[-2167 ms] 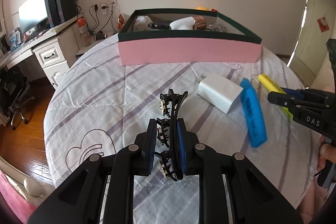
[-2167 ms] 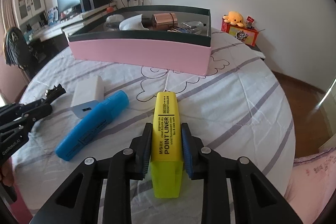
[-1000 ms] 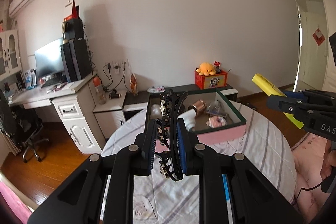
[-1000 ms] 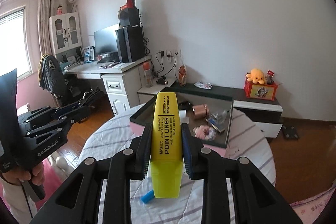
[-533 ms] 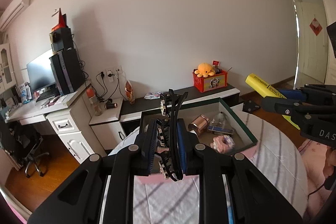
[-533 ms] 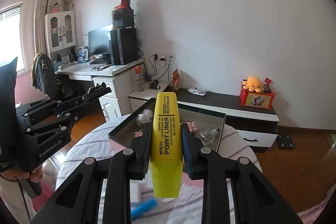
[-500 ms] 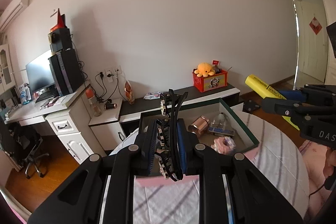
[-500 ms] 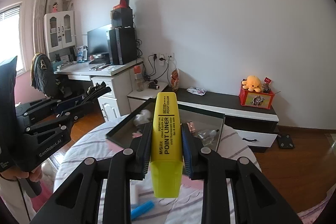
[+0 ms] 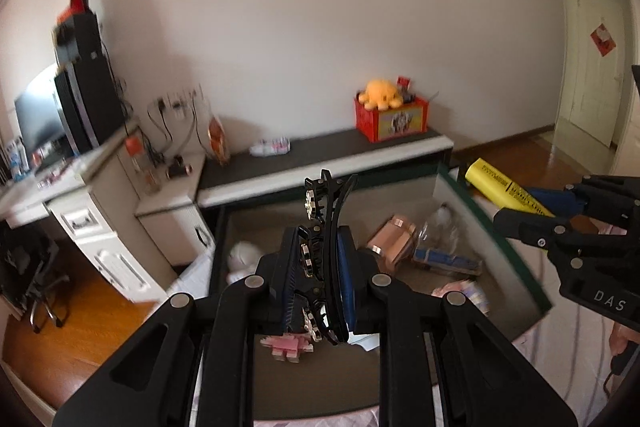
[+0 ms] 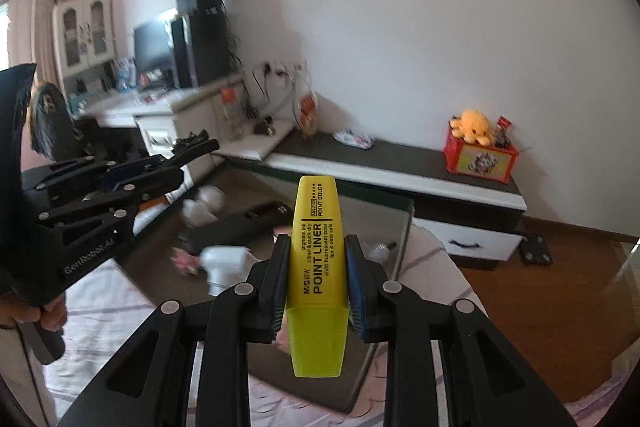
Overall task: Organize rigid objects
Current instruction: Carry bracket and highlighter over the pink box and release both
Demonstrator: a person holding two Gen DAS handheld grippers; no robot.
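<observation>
- My left gripper (image 9: 318, 267) clamped the hair clip (image 9: 325, 259), hiding part of the box (image 9: 500, 239) floor.
- My right gripper (image 10: 318, 279) pinched the highlighter (image 10: 318, 267); box contents looked blurred.

1. Left gripper (image 9: 320, 267) points forward and downward, its jaws clamped on a black hair clip (image 9: 326, 227).
2. Right gripper (image 10: 318, 283) is angled downward too, its jaws pressed against the sides of a yellow highlighter (image 10: 318, 259).
3. A hand (image 10: 50, 313) grips the left gripper's handle.
</observation>
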